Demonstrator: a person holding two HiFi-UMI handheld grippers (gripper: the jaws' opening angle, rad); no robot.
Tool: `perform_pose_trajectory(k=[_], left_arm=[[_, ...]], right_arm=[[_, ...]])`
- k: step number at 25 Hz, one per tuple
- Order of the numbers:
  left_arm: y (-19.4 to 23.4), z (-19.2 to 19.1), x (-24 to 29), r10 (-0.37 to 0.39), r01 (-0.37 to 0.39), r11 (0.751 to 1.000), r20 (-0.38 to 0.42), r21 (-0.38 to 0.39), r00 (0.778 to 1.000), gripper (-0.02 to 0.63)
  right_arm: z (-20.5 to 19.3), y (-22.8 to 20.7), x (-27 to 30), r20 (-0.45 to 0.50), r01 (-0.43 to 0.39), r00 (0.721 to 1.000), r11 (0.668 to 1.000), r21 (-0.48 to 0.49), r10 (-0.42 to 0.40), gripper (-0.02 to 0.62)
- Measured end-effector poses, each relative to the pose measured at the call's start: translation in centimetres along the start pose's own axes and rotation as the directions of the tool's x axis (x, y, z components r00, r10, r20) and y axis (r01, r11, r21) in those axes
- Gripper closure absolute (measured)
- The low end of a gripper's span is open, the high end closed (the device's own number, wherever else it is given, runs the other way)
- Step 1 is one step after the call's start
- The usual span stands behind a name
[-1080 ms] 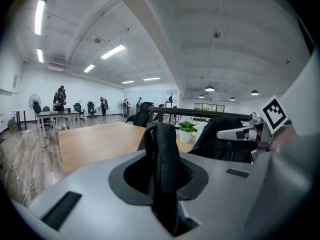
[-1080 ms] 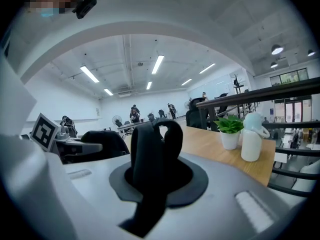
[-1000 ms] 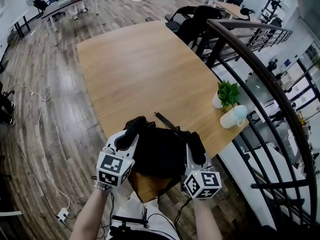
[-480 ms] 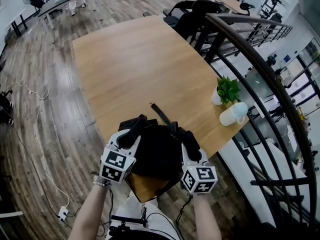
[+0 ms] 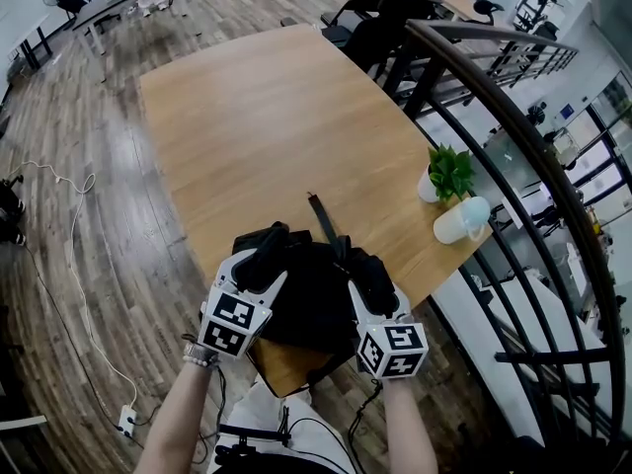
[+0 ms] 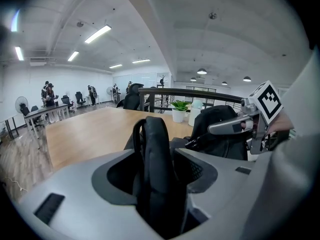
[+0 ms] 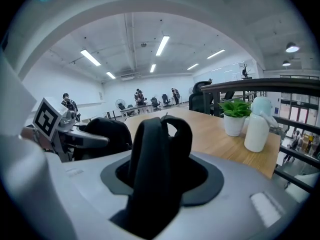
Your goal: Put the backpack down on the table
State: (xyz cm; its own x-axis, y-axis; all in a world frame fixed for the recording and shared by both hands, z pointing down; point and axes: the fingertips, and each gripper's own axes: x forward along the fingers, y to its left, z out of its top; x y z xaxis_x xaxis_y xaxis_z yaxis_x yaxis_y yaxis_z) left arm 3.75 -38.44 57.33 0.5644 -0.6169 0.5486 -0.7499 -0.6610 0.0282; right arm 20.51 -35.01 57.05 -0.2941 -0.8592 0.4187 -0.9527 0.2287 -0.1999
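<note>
While the long wooden worktop (image 5: 257,117) stretches mostly bare ahead of us, the black backpack (image 5: 314,304) sits on its near corner, close to the edge, and seems to rest there on its own weight. Our left gripper (image 5: 269,255) and right gripper (image 5: 367,275) flank the top of the bag. Both have just been opening their jaws, which now stand apart. One padded shoulder strap (image 6: 152,149) stands loose between the left jaws and the other strap (image 7: 157,149) loops between the right ones, neither squeezed. A thin webbing tail (image 5: 324,215) trails toward the middle of the worktop. A potted plant (image 5: 449,178) and a white bottle (image 5: 459,227) stand well apart at the right edge.

We judge this to be the letting-go that ends the set-down. Next we should draw both grippers back clear of the straps, gently, since a snag could drag the bag off the edge.
</note>
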Motion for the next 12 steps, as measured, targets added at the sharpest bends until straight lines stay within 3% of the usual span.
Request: perform_pose_trajectory(k=[12], left_arm=[[0.3,3.0,-2.8,0.035,-0.036,0.999,0.073,0.009,0.997,0.39]], right_arm=[[3.0,-0.7,-2.0,0.085,0.045,0.995,0.999,0.014,-0.046,0.376]])
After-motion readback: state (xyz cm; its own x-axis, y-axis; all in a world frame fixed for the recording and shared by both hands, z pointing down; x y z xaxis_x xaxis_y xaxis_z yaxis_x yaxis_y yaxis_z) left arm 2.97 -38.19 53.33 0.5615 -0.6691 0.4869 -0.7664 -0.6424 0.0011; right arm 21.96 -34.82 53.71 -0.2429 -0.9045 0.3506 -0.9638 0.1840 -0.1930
